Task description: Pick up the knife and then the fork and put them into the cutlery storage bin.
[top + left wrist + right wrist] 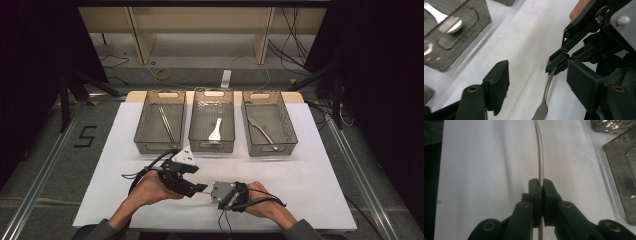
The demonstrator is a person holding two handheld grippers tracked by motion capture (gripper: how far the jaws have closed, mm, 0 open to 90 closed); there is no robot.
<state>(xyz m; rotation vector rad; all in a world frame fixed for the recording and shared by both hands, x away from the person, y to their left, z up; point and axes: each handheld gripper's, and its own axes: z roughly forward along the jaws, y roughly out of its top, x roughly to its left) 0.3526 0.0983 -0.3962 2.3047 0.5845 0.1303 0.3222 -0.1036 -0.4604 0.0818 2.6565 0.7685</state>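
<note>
Fork: slim, silvery metal, gently curved handle, widening toward the head. Held above the white table cover, in front of three mesh trays; the left tray holds thin rods, the middle tray a white spoon, the right tray another fork. Right gripper: jaws clamped on the handle. Left gripper: jaws apart, pads flanking the fork without touching it.
</note>
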